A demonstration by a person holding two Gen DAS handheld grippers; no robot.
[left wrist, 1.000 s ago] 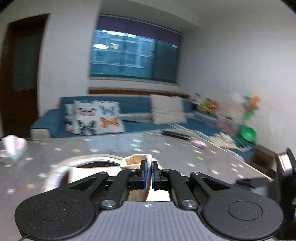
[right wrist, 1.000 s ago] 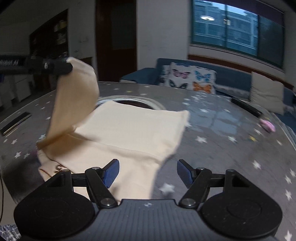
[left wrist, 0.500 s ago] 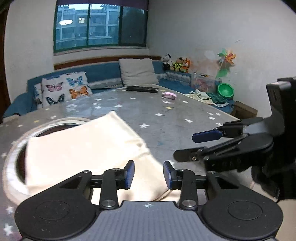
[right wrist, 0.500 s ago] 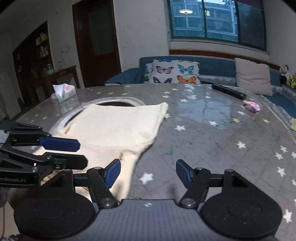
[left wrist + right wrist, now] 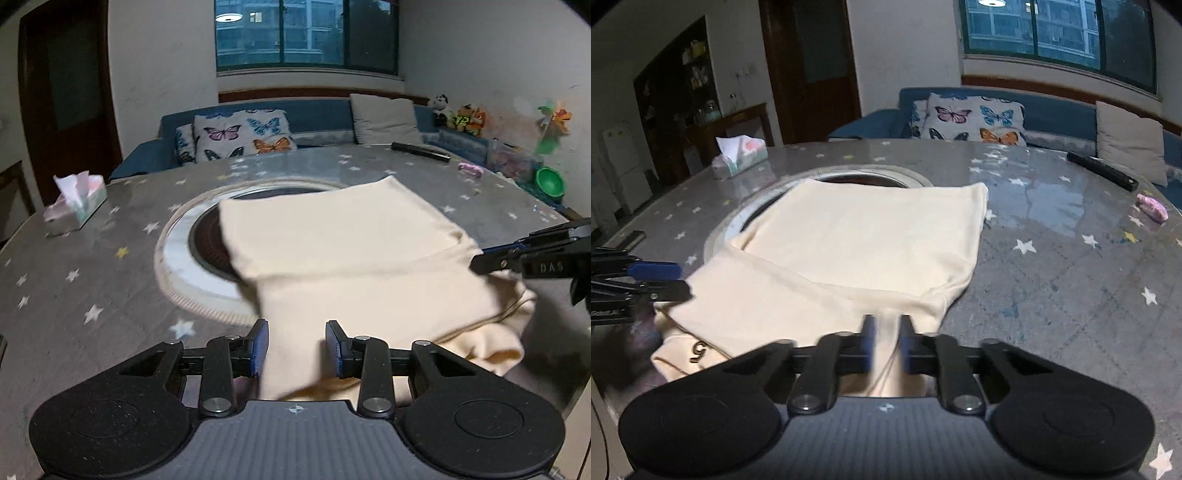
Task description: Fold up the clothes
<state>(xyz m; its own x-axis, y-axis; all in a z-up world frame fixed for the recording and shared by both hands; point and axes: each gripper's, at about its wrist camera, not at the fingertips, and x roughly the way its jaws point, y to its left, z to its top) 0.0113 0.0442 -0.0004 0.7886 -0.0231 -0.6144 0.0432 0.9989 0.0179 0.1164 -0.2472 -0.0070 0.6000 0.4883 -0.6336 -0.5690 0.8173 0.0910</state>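
**Fold laid down, grippers regroup at the near hem**

The cream garment [image 5: 857, 251], a second ago lifted by the left gripper [image 5: 295, 347], now lies doubled across the table's round inset [image 5: 177, 254]. Left jaws stand apart; the right gripper [image 5: 884, 341] has narrowed around the near edge, not visibly clamped. Bare table [image 5: 1071, 277] right of the garment gives room.

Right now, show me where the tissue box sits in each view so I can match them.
Left wrist: tissue box at mid-left, on the table's far left side, left of the ring.
Right wrist: tissue box at upper left, beyond the ring.
Shared landmark: butterfly pillow on the sofa behind.
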